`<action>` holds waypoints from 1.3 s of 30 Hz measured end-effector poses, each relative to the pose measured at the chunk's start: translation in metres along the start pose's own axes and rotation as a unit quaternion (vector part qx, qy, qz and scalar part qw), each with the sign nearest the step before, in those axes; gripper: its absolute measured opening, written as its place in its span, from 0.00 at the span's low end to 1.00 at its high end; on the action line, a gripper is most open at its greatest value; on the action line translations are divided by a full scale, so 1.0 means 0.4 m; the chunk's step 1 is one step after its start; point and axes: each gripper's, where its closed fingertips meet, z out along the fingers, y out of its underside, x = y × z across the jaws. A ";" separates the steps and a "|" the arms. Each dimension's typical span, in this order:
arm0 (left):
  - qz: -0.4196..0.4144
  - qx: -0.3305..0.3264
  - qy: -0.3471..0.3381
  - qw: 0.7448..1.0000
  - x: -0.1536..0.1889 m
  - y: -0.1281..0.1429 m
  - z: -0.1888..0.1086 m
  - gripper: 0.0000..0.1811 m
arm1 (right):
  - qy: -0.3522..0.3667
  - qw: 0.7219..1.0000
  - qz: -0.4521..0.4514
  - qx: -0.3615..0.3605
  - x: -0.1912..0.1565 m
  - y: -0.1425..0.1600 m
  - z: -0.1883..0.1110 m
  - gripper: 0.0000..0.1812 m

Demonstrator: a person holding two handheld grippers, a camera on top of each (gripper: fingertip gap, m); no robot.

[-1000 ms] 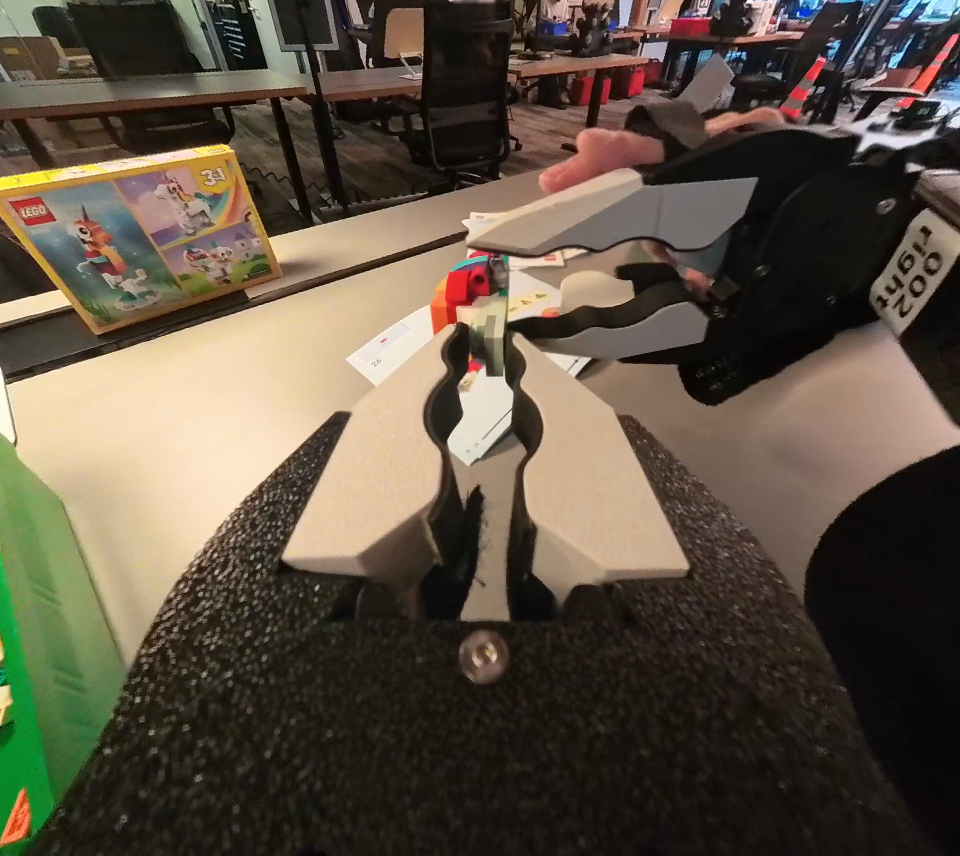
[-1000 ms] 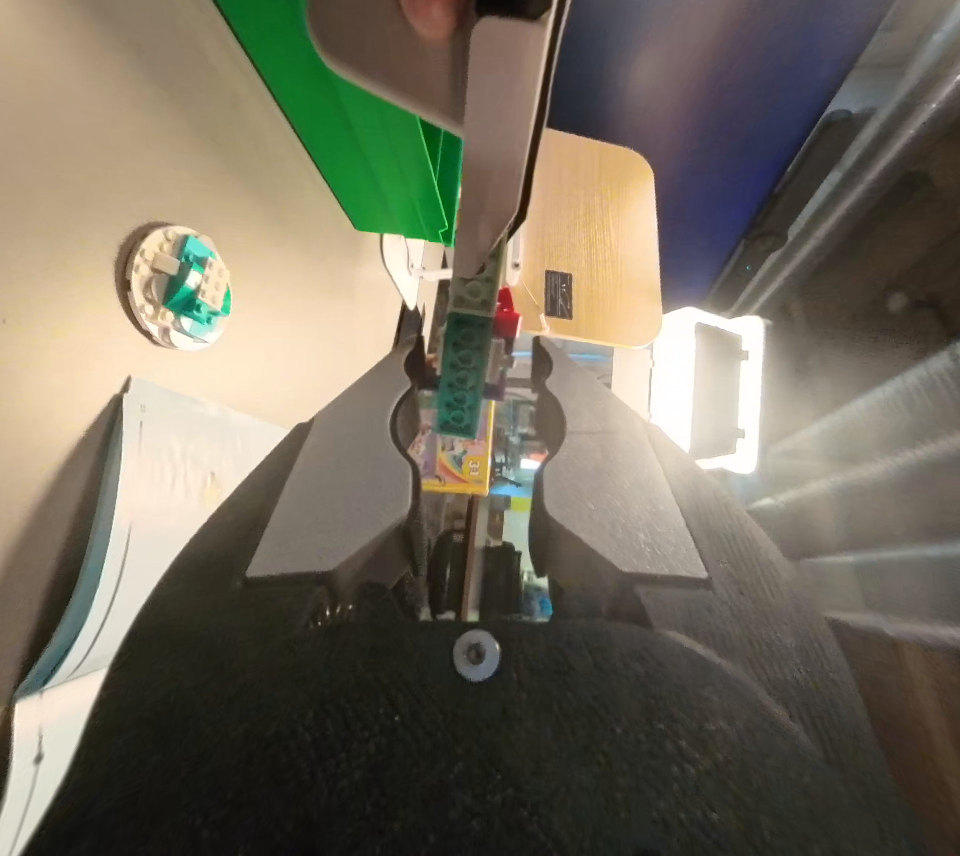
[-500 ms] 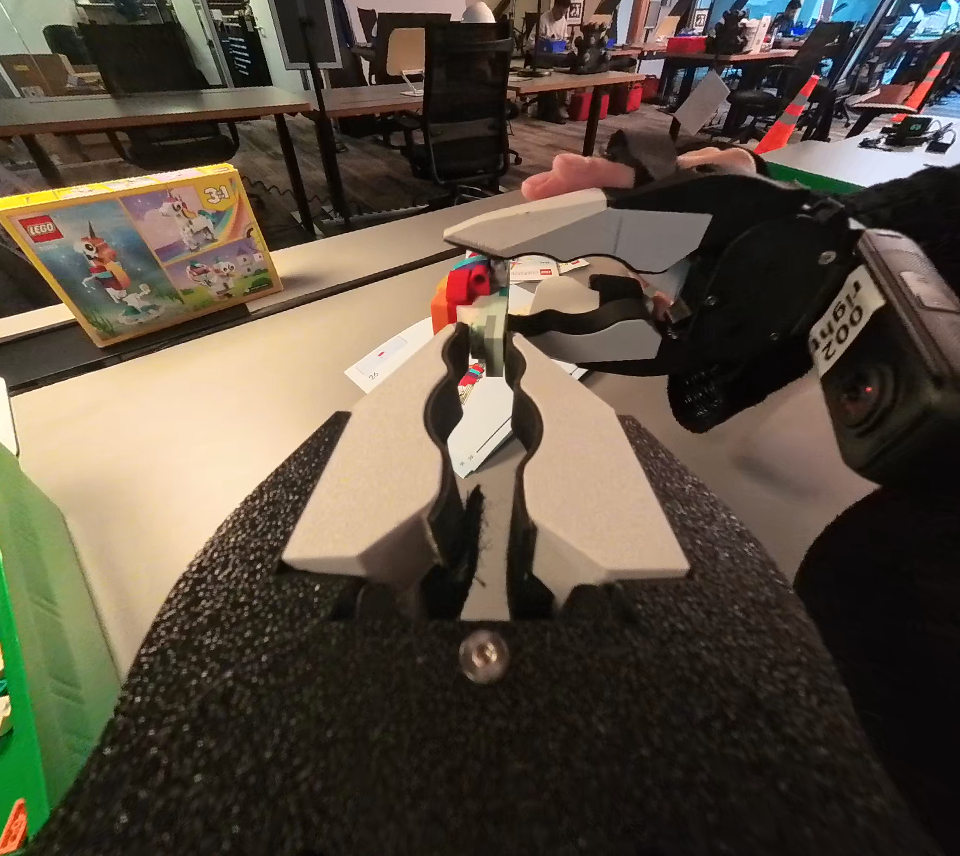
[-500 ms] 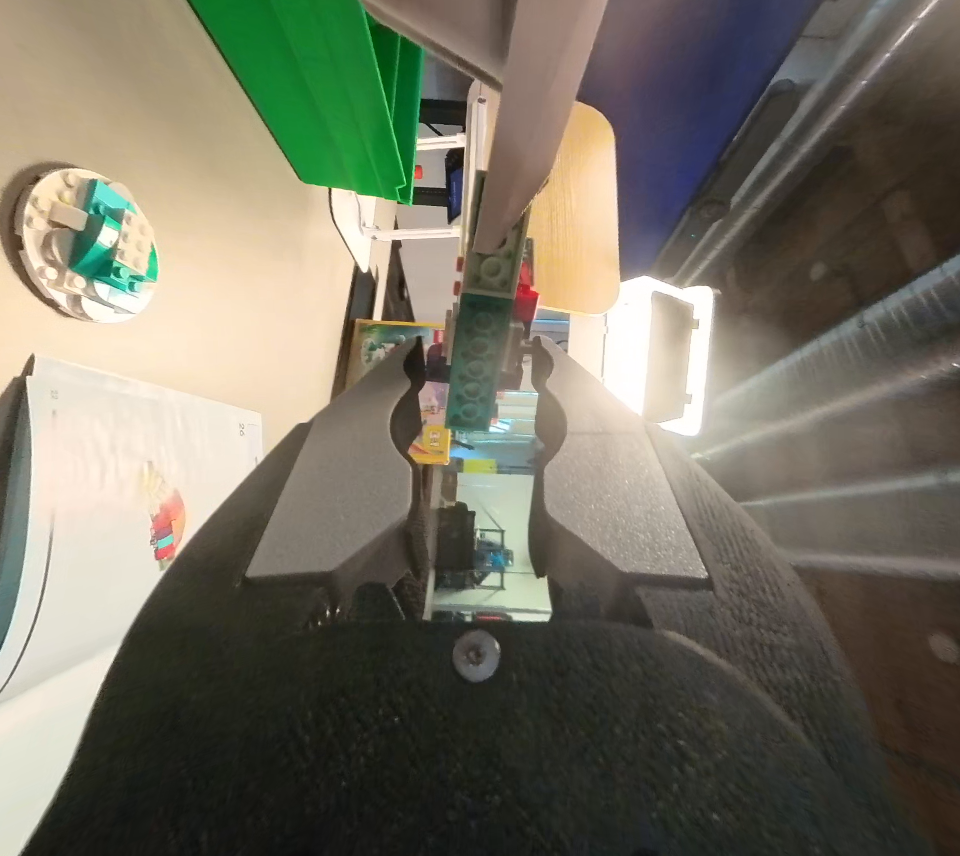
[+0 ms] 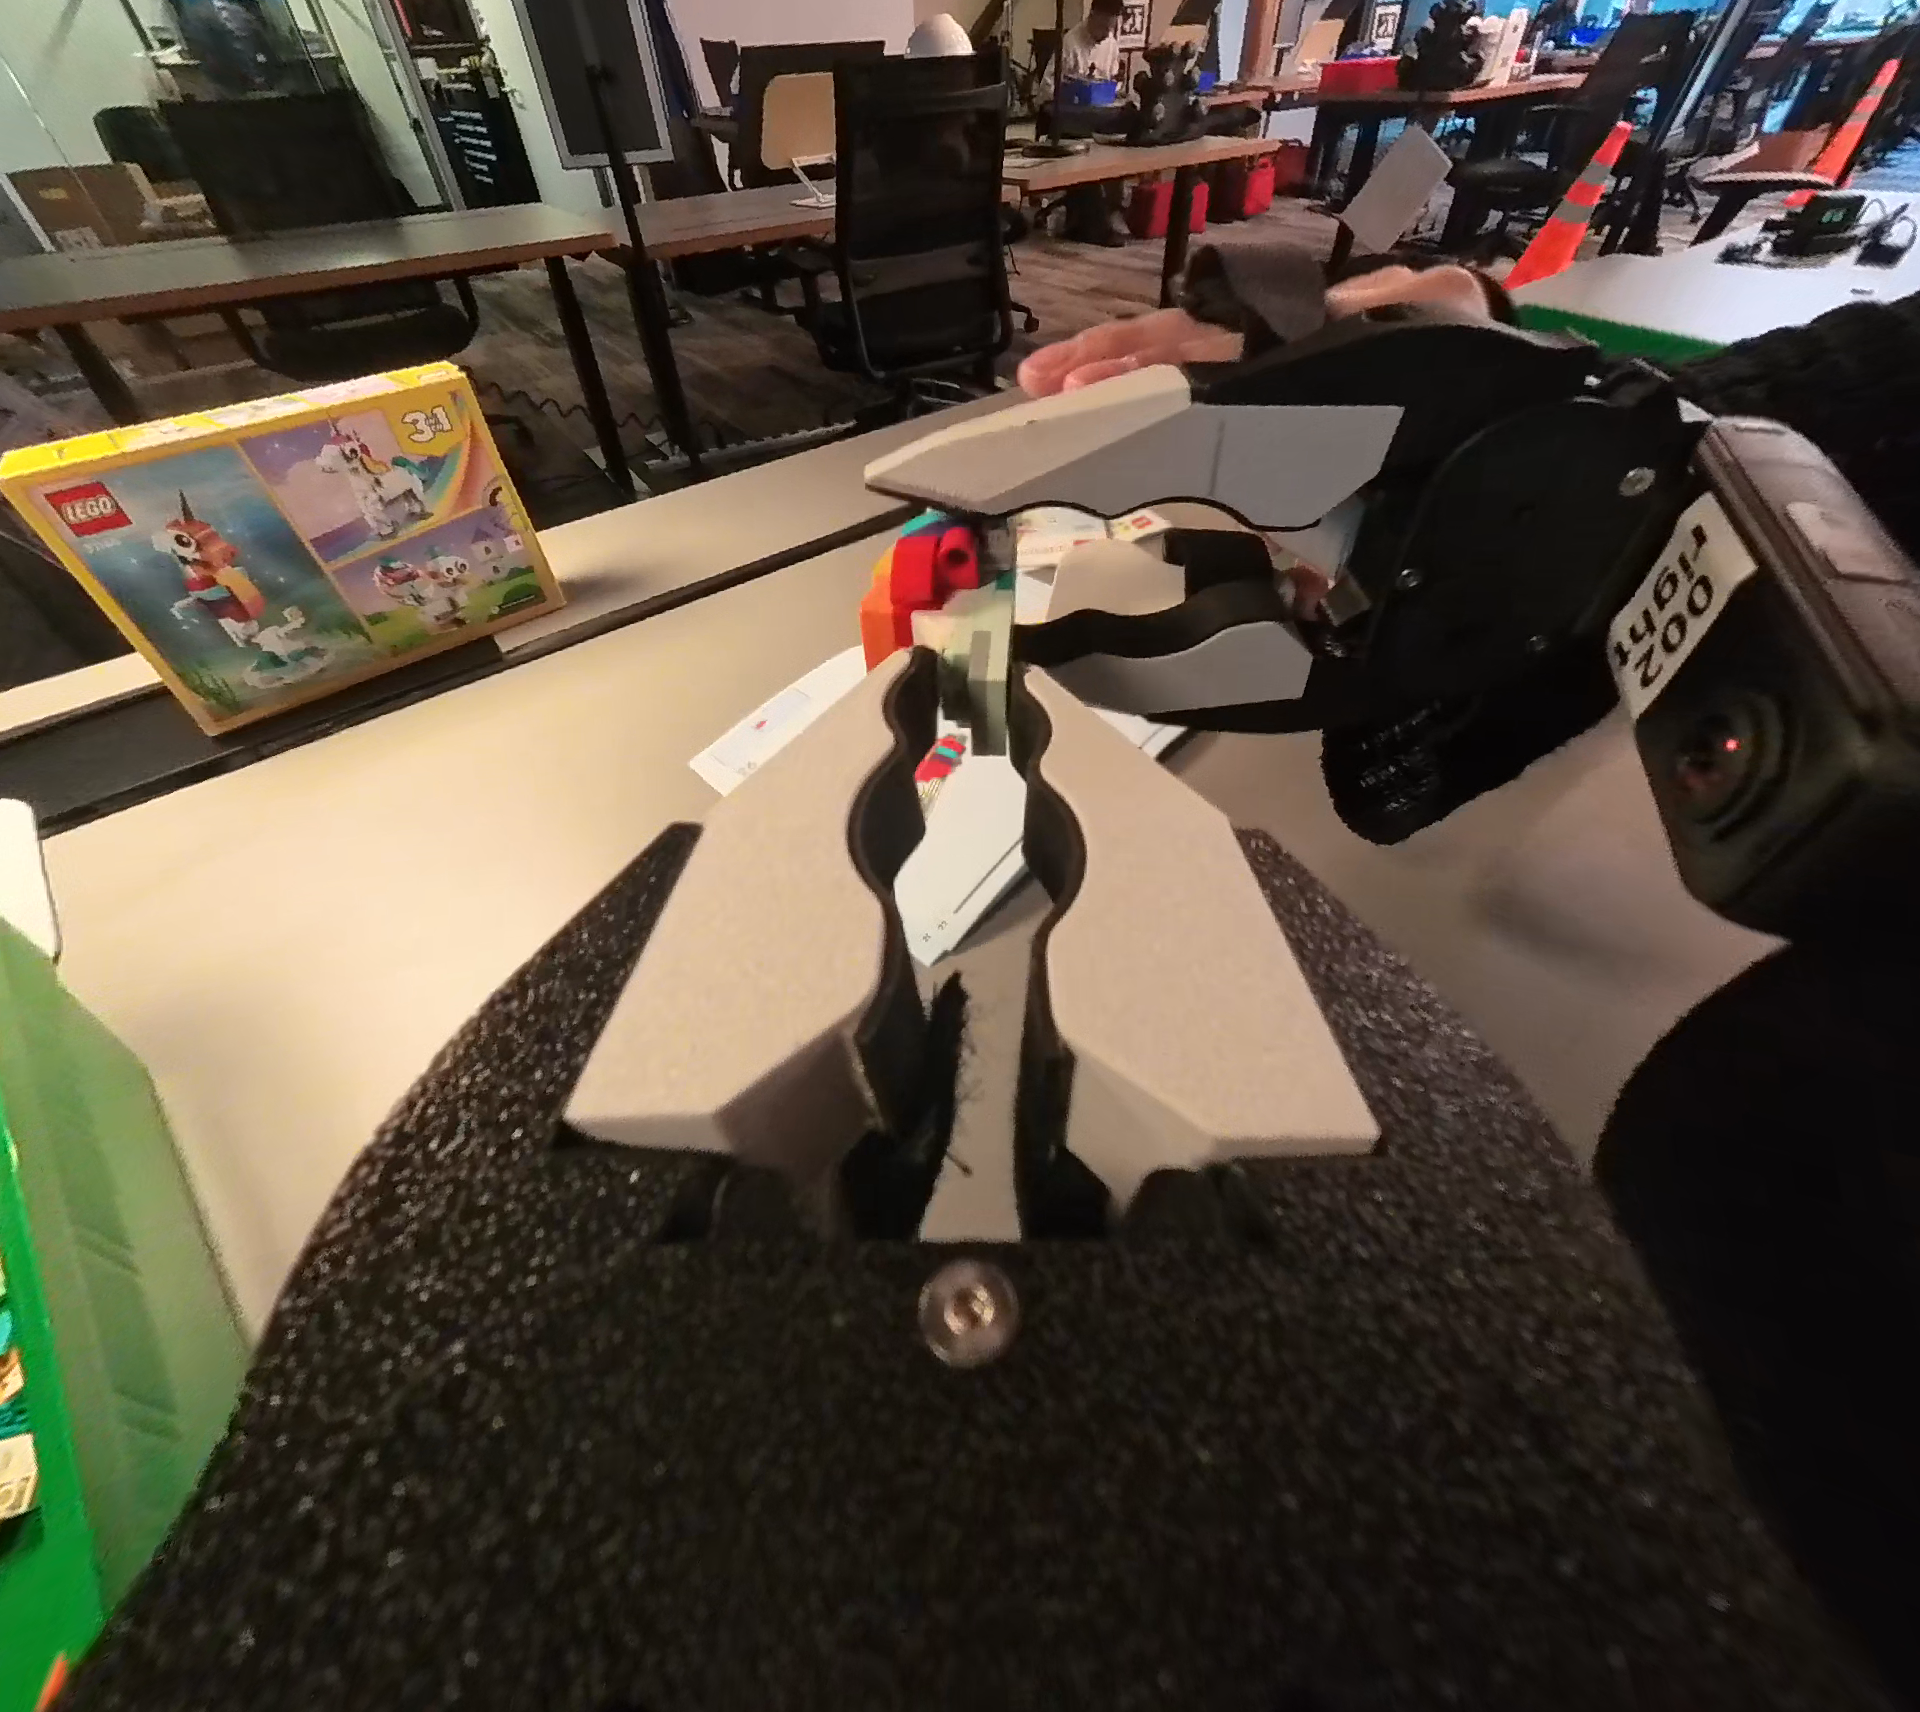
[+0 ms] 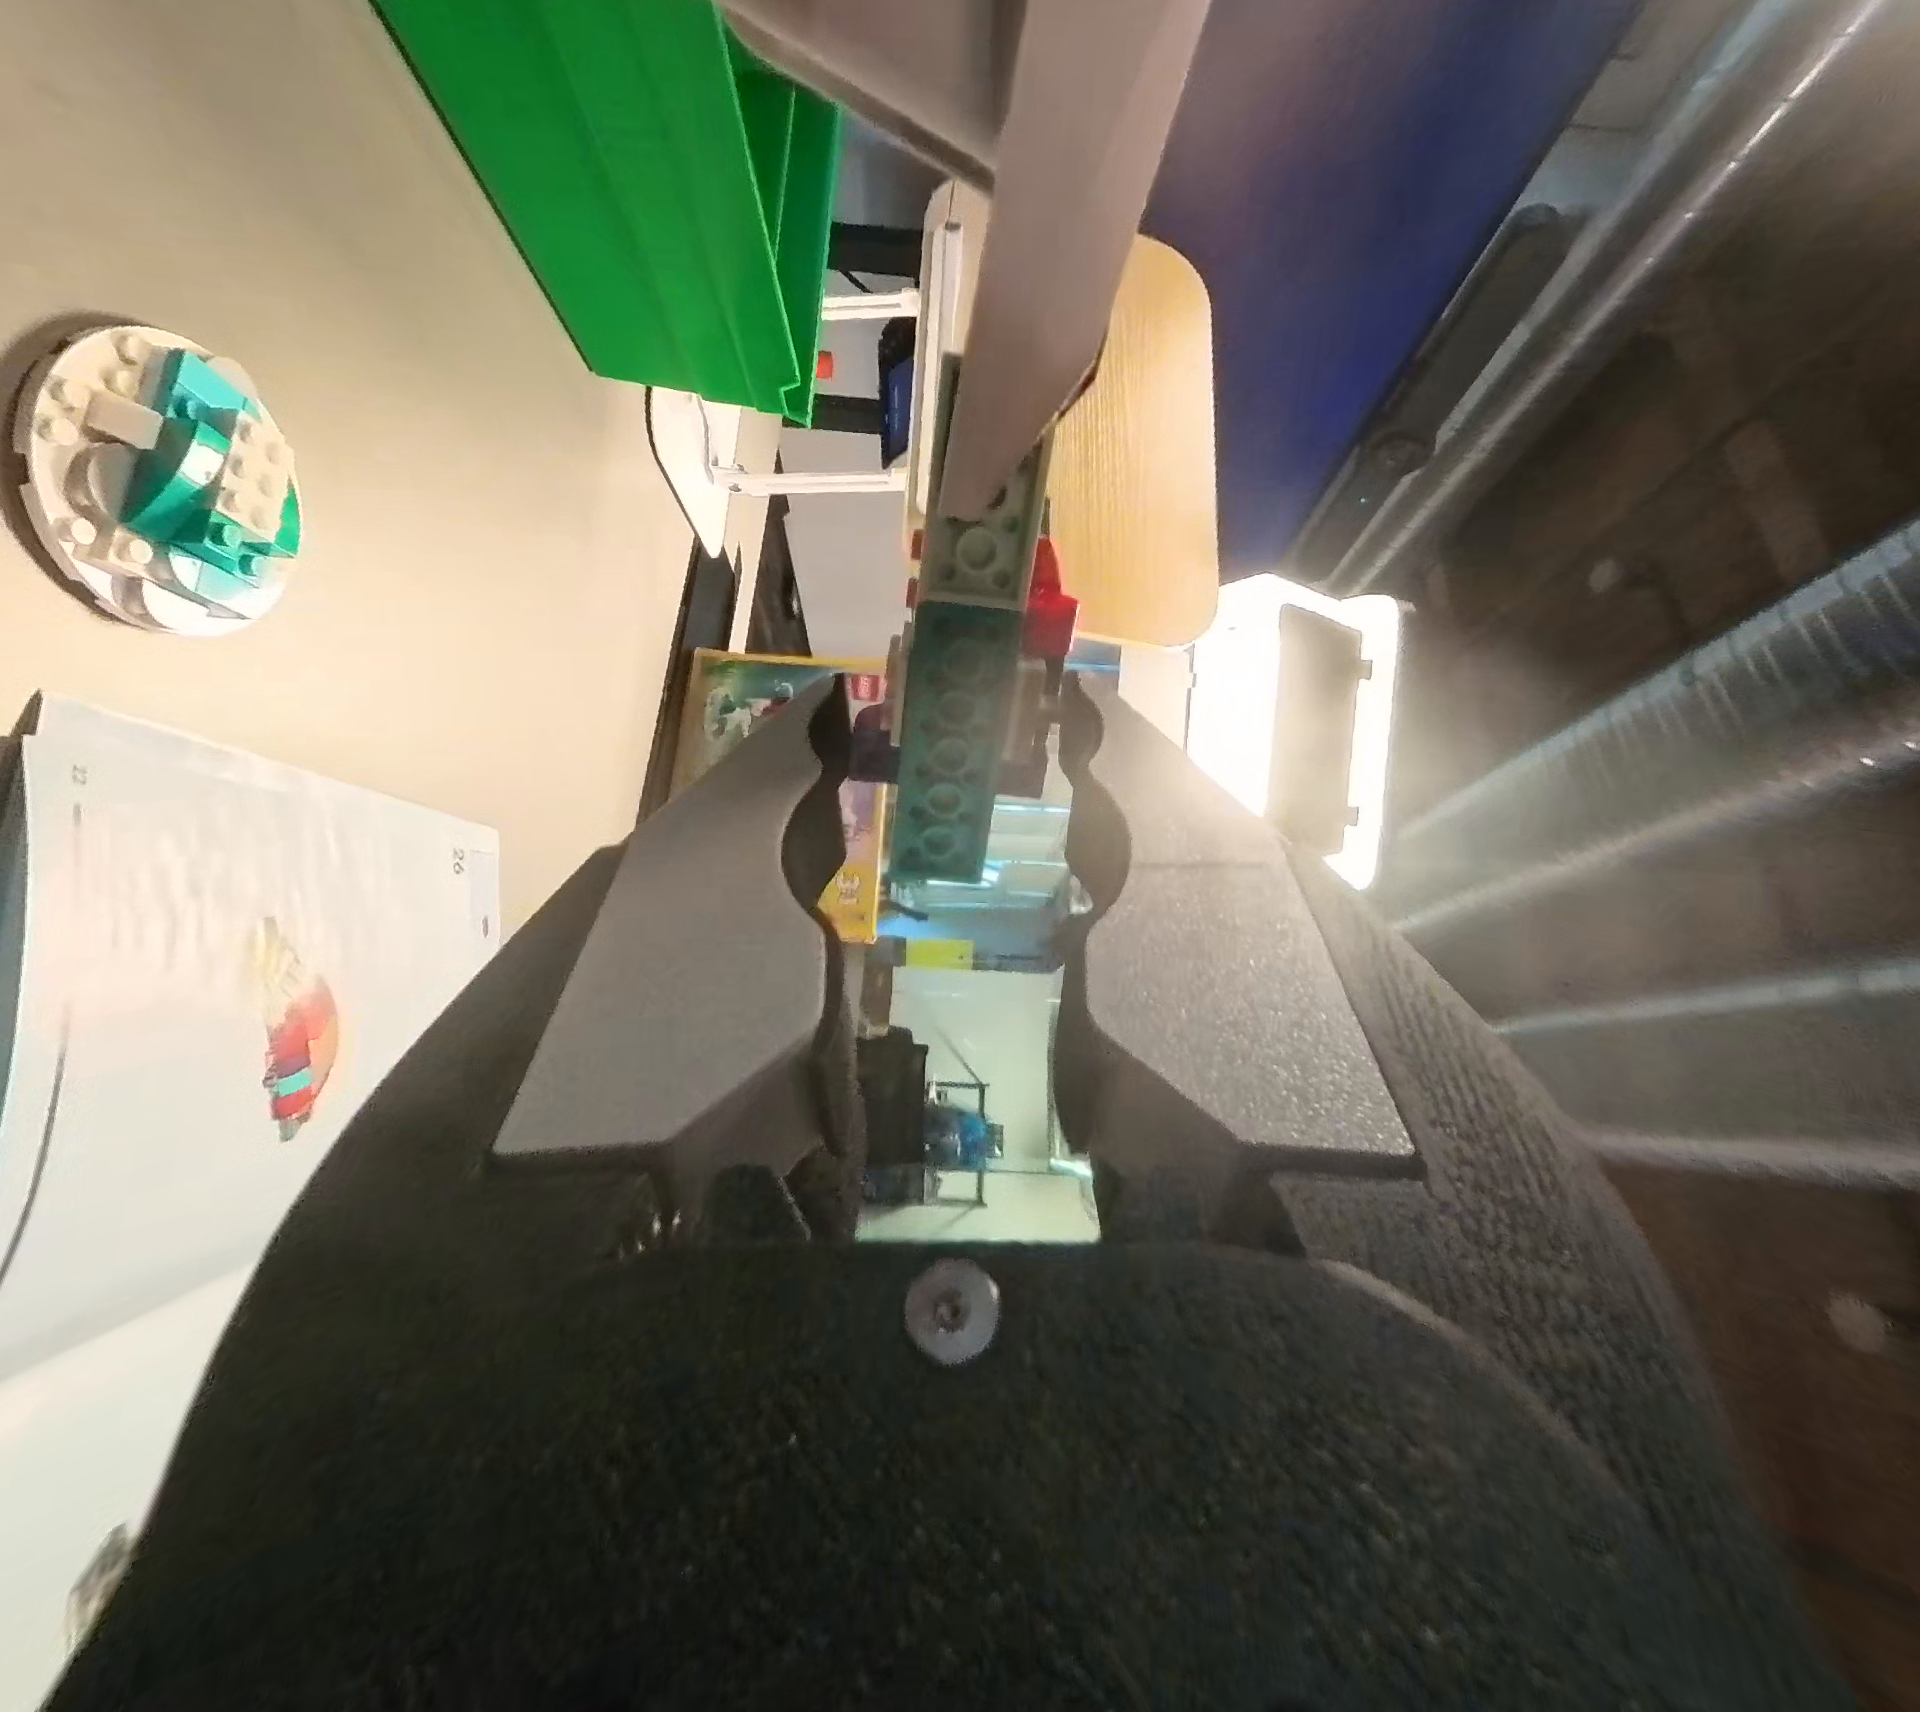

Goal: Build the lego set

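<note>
Since the earlier frame the right hand-held gripper (image 5: 987, 592) has swung nearer the left wrist camera, so its own camera body now fills the right edge; the lego build (image 5: 951, 613) has kept its place between the two tools. Left hand-held gripper (image 5: 971, 675) points forward and level over the counter (image 5: 343, 841), fingertips pinching the lower pale-green end of the build. From the right, the other tool reaches in sideways, one finger above and one below the build's red and orange top, jaws spread and not clamped on it. In the right wrist view the teal plate of the lego build (image 6: 951, 748) hangs between the parted fingers of the right hand-held gripper (image 6: 951, 706), with the left tool's finger (image 6: 1039, 208) coming down from above onto it. Beyond the left fingertips lies an open instruction booklet (image 5: 966, 883); far left of them stands the yellow set box (image 5: 281, 550). A round white-and-teal assembly (image 6: 156, 478) sits on the counter left of the right tool, near a green bin (image 6: 582, 104).
</note>
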 end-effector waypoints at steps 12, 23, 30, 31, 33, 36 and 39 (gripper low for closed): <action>0.186 0.075 0.014 0.980 0.041 -0.083 -0.055 0.22 | -0.020 0.997 0.040 0.055 0.066 -0.019 -0.018 0.21; 0.572 0.078 -0.036 0.815 0.036 -0.109 -0.049 0.25 | -0.062 0.987 0.081 0.122 0.105 -0.078 -0.056 0.21; 0.605 0.088 -0.043 0.790 0.050 -0.118 -0.044 0.18 | -0.069 0.986 0.077 0.128 0.106 -0.087 -0.064 0.21; 0.607 0.087 -0.044 0.788 0.050 -0.116 -0.043 0.16 | -0.069 0.986 0.078 0.129 0.106 -0.088 -0.064 0.21; 0.615 0.086 -0.052 0.782 0.048 -0.118 -0.043 0.13 | -0.074 0.986 0.077 0.130 0.105 -0.089 -0.065 0.21; 0.617 0.082 -0.041 0.782 0.053 -0.115 -0.046 0.12 | -0.078 0.985 0.081 0.134 0.102 -0.093 -0.068 0.21; 0.614 0.082 -0.035 0.784 0.056 -0.115 -0.048 0.12 | -0.086 0.983 0.091 0.135 0.103 -0.095 -0.071 0.21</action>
